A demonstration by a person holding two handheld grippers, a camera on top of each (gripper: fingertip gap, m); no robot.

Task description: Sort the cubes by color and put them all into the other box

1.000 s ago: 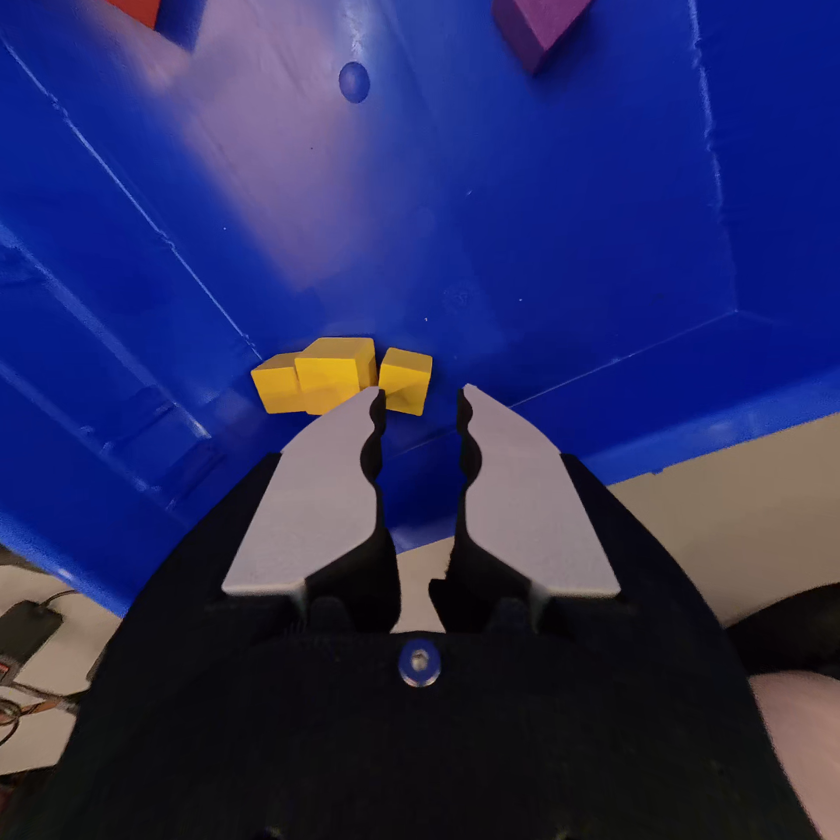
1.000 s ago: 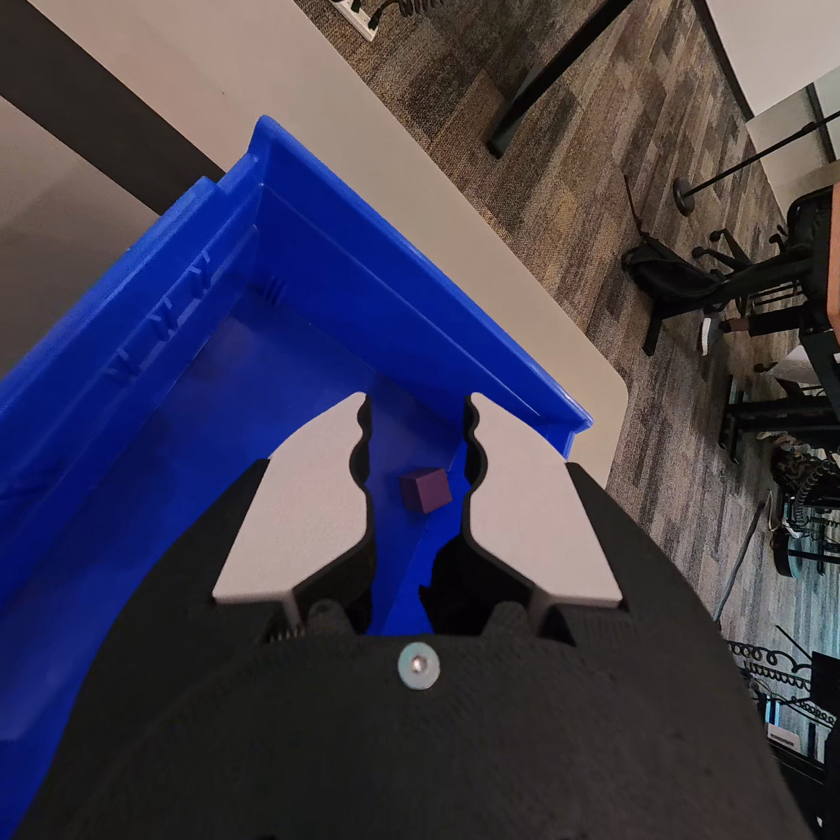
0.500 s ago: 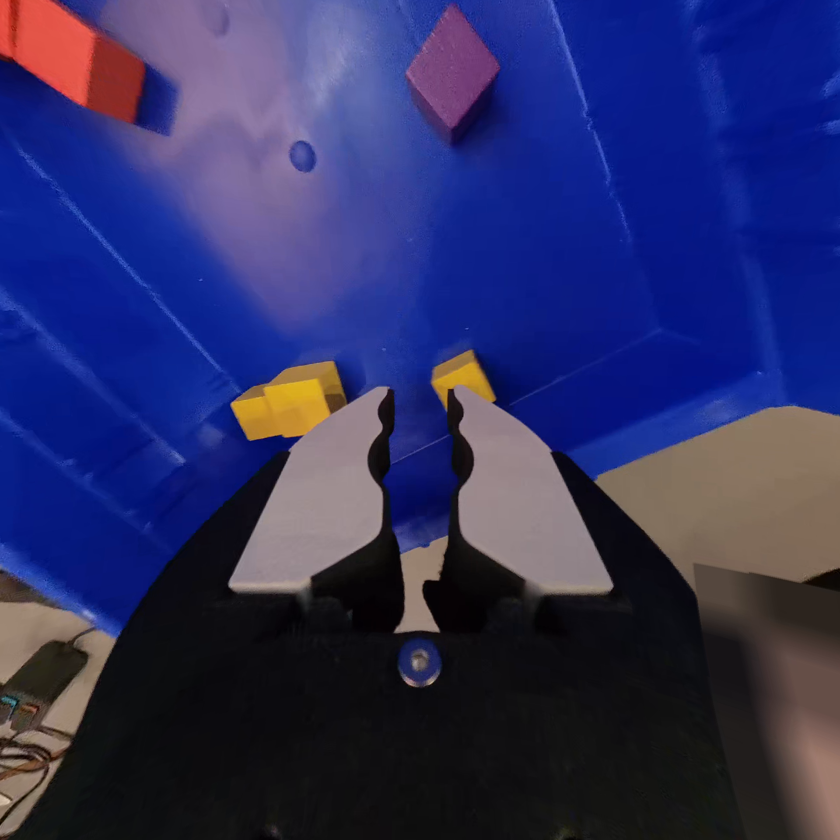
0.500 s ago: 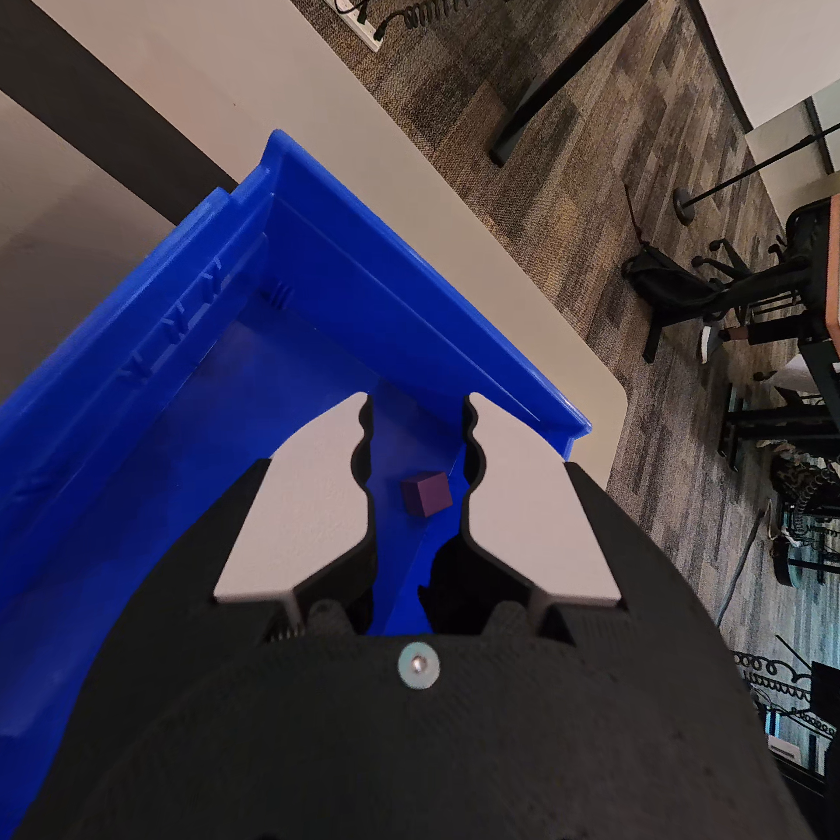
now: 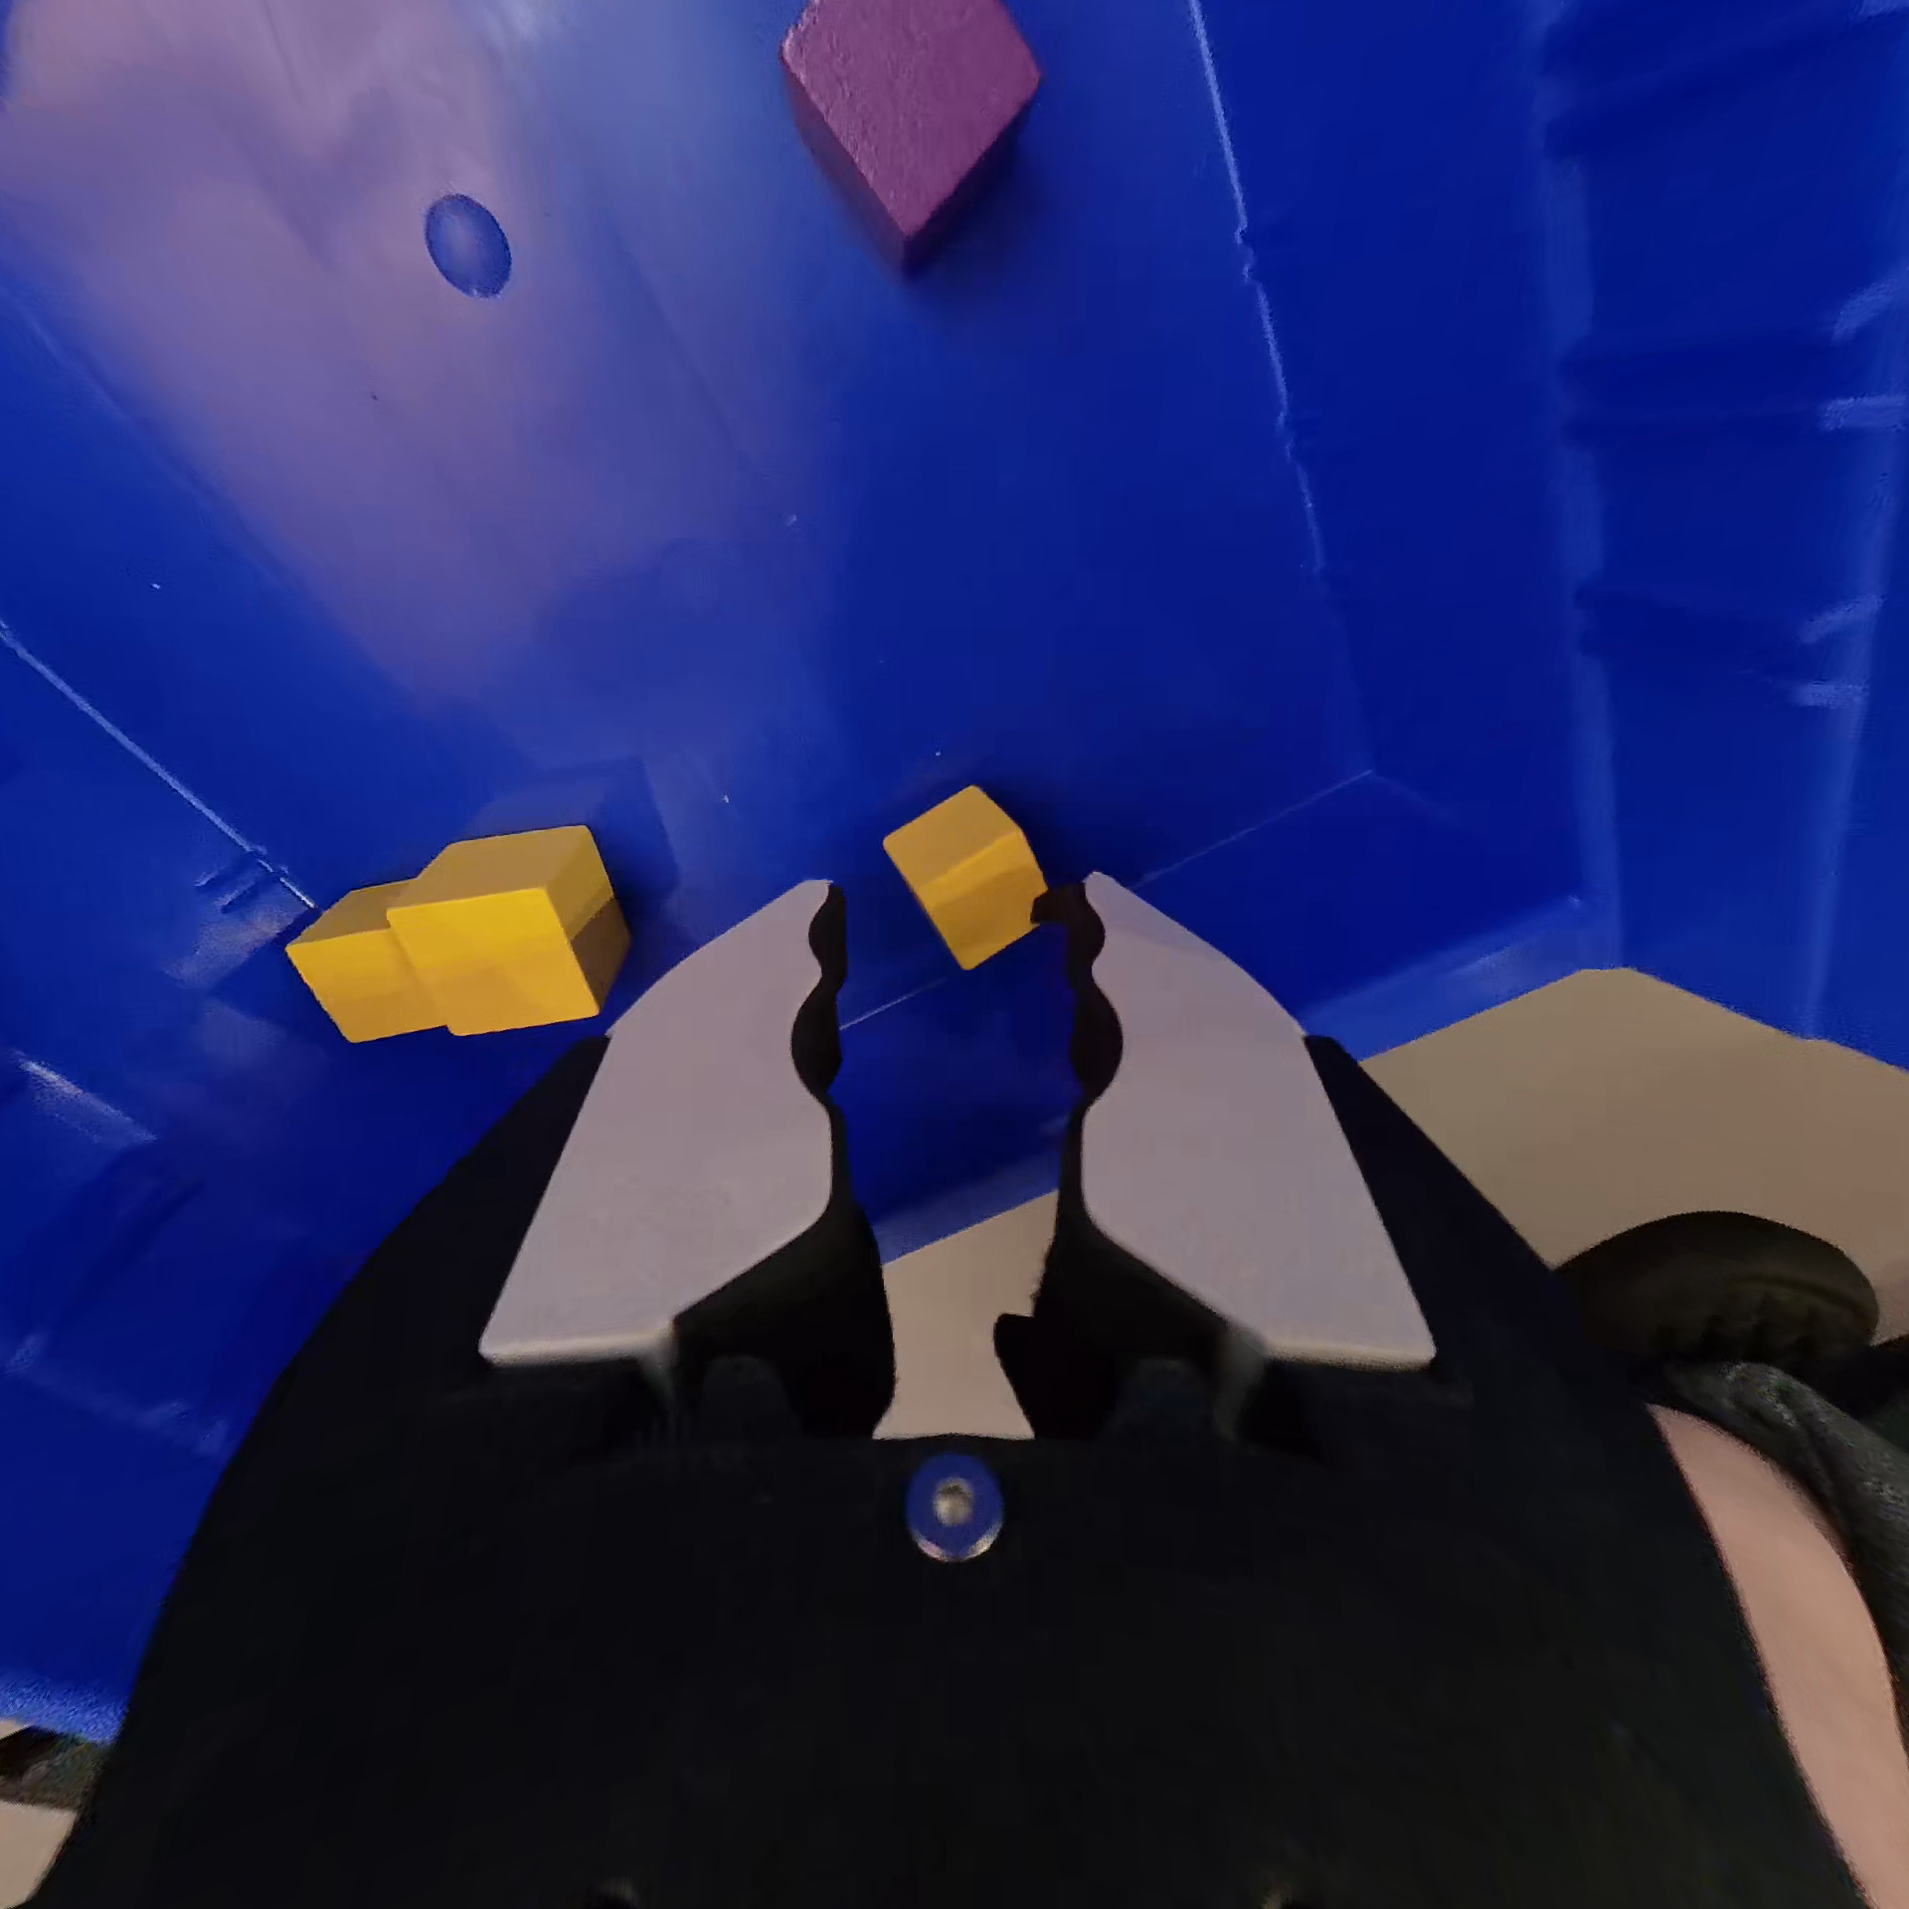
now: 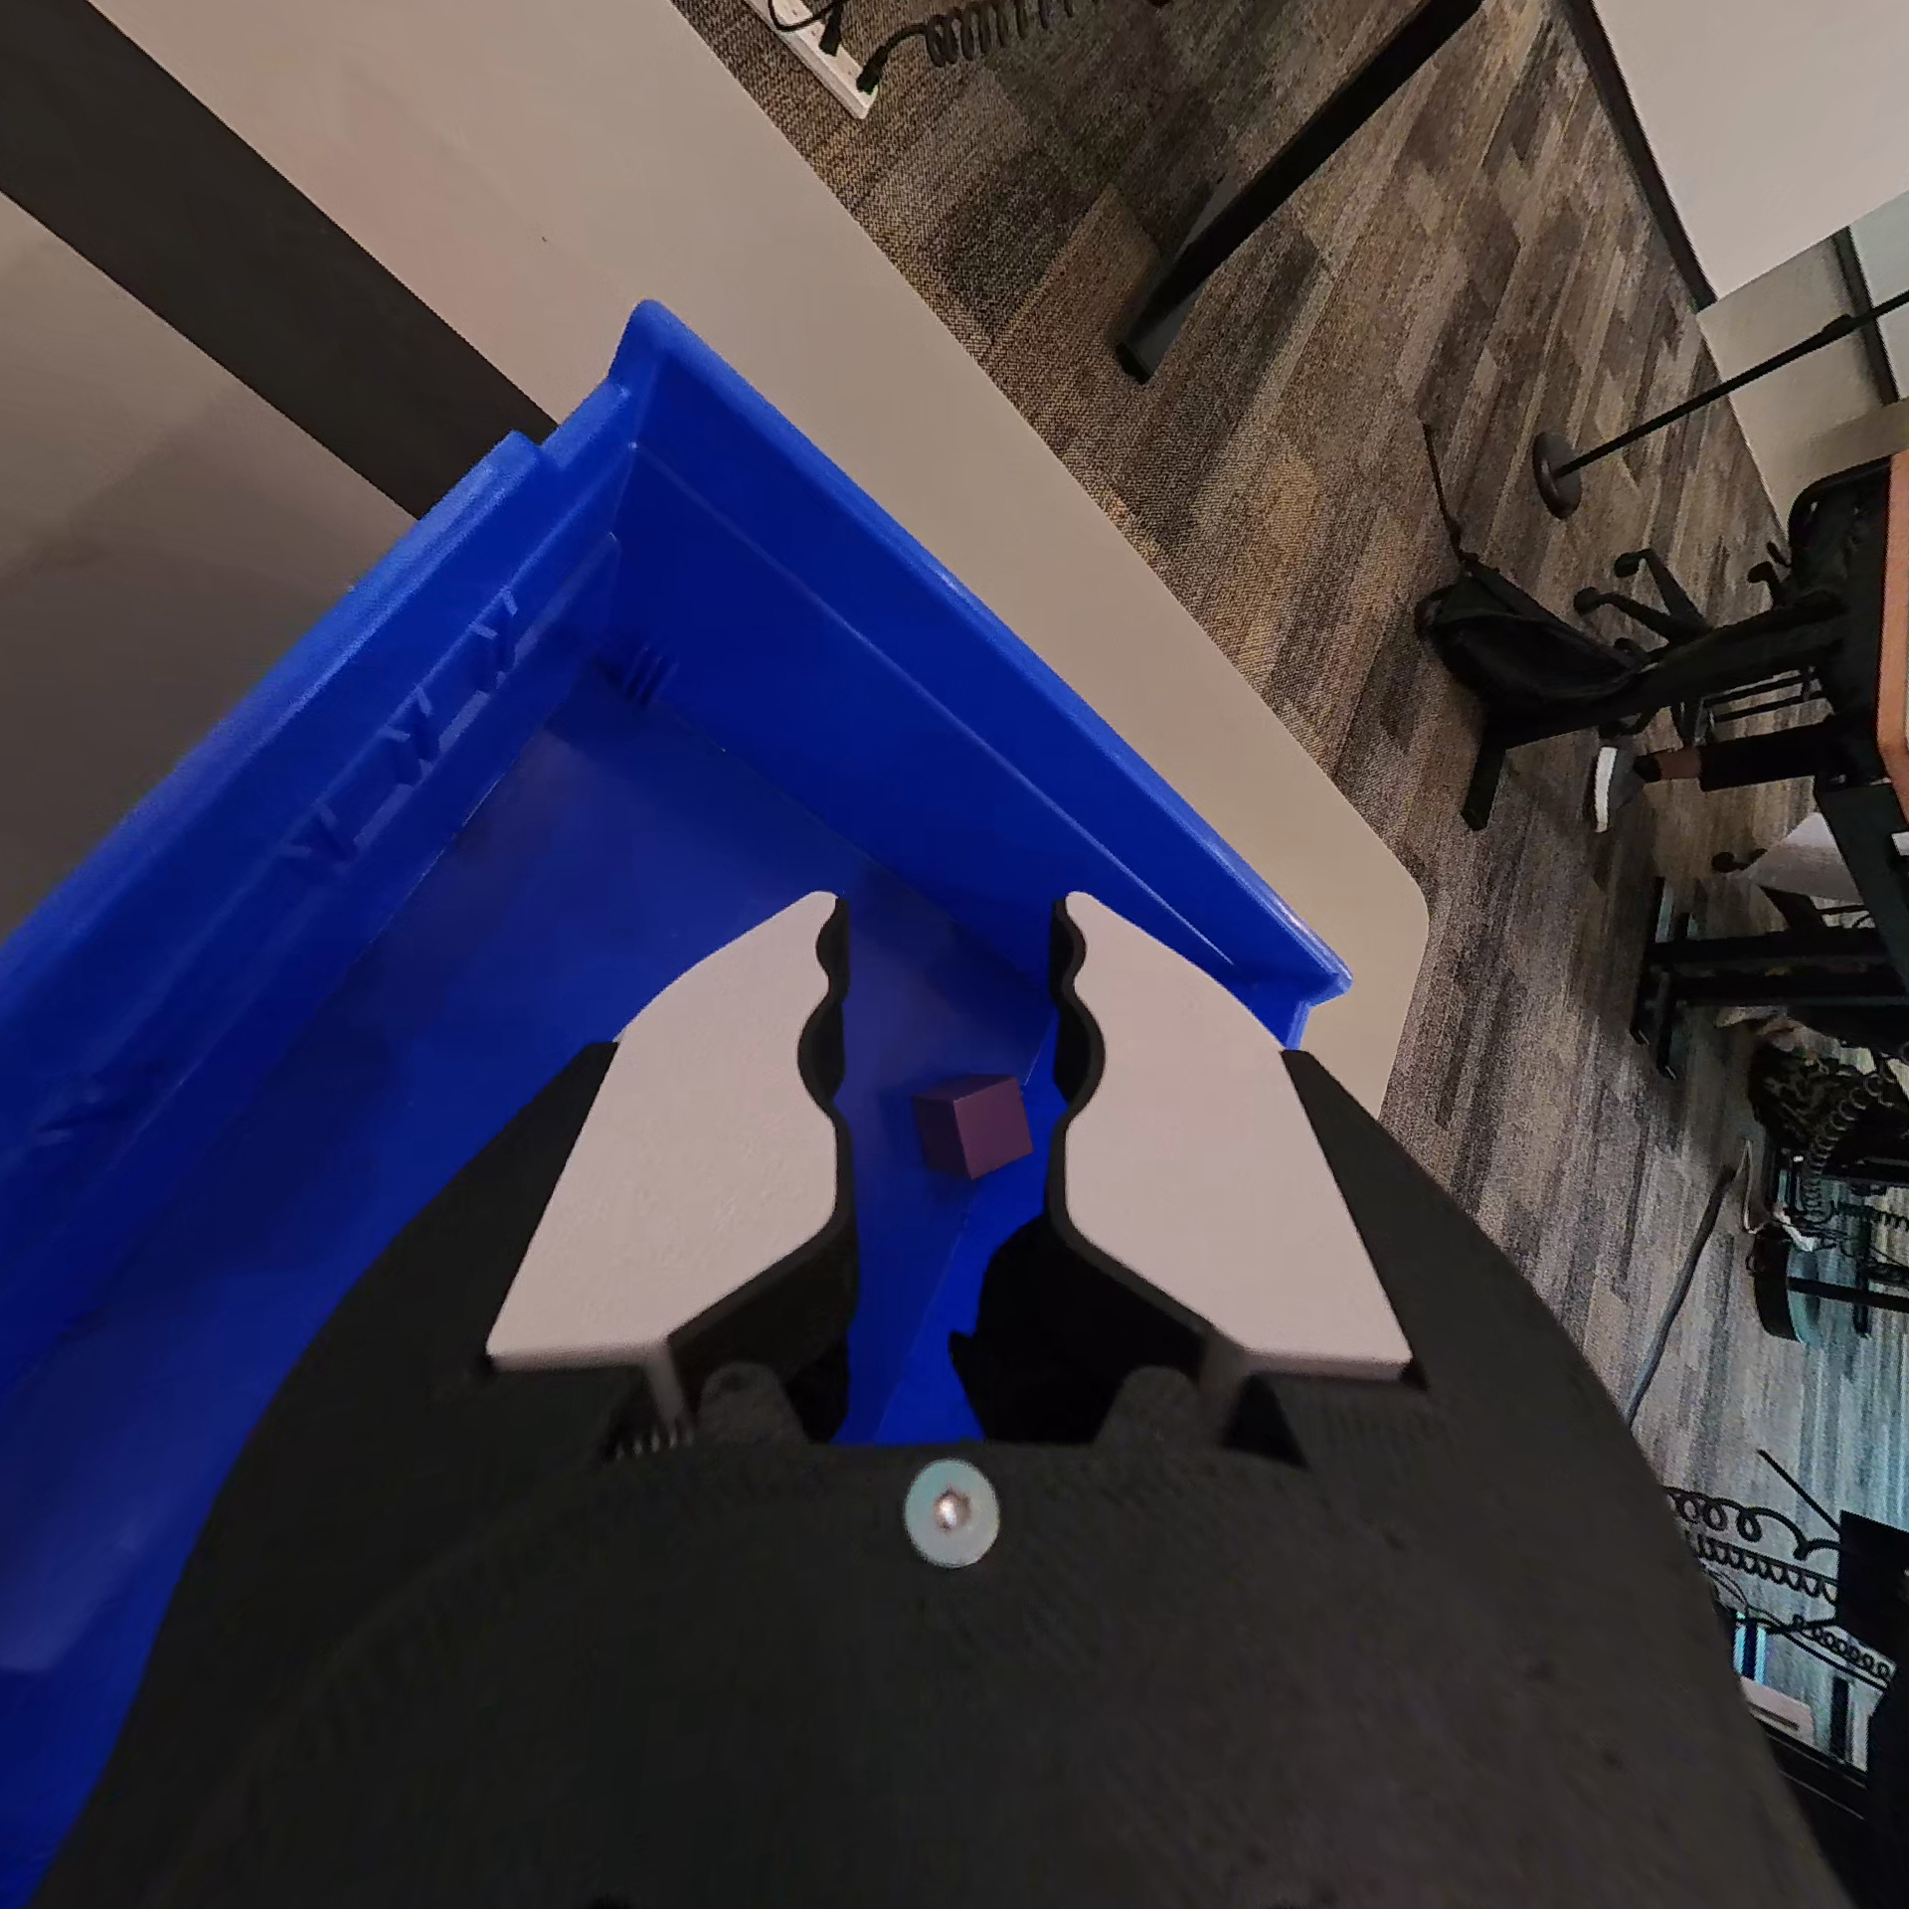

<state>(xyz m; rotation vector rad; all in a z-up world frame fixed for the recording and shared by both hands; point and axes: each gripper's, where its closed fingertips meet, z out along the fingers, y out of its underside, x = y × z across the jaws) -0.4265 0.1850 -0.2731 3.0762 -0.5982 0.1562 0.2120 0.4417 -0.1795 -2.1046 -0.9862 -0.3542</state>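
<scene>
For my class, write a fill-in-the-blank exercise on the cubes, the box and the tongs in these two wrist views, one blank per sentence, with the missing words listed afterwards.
1. In the left wrist view, the blue box holds three cubes of the colour ____.
2. Beyond them lies one ____ cube.
3. The left tongs stand ____, gripping nothing.
4. Two of the yellow cubes touch each other, while the third lies ____.

Missing words: yellow; purple; open; apart
</scene>
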